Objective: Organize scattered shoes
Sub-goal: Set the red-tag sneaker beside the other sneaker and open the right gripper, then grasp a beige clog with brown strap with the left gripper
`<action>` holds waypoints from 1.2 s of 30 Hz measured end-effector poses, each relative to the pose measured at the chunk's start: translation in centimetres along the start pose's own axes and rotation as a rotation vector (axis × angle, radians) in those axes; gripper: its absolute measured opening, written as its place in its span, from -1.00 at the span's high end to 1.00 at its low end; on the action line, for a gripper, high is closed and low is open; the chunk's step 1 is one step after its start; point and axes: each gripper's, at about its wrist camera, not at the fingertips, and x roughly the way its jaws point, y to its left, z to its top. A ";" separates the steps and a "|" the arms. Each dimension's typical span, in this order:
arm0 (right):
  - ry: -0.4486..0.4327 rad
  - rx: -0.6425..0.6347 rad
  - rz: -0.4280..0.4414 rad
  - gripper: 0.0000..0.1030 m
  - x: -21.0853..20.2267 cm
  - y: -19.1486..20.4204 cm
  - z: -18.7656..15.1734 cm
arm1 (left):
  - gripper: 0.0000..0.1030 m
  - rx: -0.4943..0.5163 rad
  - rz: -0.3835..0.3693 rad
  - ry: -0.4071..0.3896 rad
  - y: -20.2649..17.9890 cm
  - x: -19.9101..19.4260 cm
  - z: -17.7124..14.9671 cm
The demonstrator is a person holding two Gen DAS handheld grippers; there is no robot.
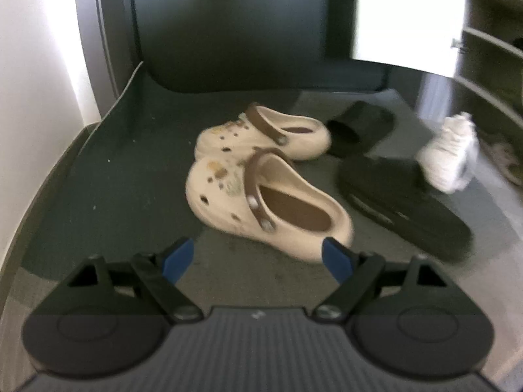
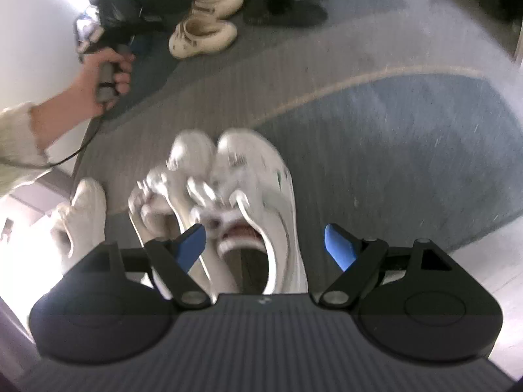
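Looking down, we see a grey rug (image 2: 392, 130) with a paler curved band covering the floor, and an open shoe rack (image 1: 490, 65) at the right edge of the left view. On the rug, black slides (image 1: 402, 196) lie beside a pair of cream clogs (image 1: 261, 176) with brown straps; a white sneaker (image 1: 451, 153) lies near the rack. In the right view, a pair of white sneakers (image 2: 248, 179) sits side by side, just below our right gripper (image 2: 264, 245), jaws spread wide, nothing pinched. One more white shoe (image 2: 81, 215) sits to their left. Our left gripper (image 1: 258, 258) hangs near the clogs, jaws spread and empty. Left hand (image 2: 101, 81) grips its handle, cable trailing.
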 end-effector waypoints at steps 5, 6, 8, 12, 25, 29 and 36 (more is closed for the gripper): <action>-0.041 0.002 -0.081 -0.59 -3.0 2.2 1.5 | -0.65 -0.039 0.102 0.050 -0.8 8.1 2.5; -0.049 0.009 -0.097 -0.59 -3.6 2.6 1.6 | -0.64 -0.040 0.122 0.050 -1.0 9.1 2.7; -0.050 0.030 -0.116 -0.60 -4.5 3.0 1.2 | -0.62 -0.040 0.159 0.039 -1.2 10.6 3.0; -0.019 0.056 -0.127 -0.59 -5.3 3.7 -0.5 | -0.53 -0.017 0.171 0.044 -1.5 12.7 3.3; -0.030 0.100 -0.153 -0.60 -4.1 1.3 -1.2 | 0.25 0.098 0.299 0.050 -3.1 15.2 3.0; -0.051 0.093 -0.166 -0.60 -4.2 0.6 -0.9 | 0.51 0.125 0.332 0.041 -3.6 14.8 3.1; -0.092 0.092 -0.157 -0.60 -4.3 -1.1 -0.6 | 0.65 0.082 0.339 0.022 -2.6 12.9 3.3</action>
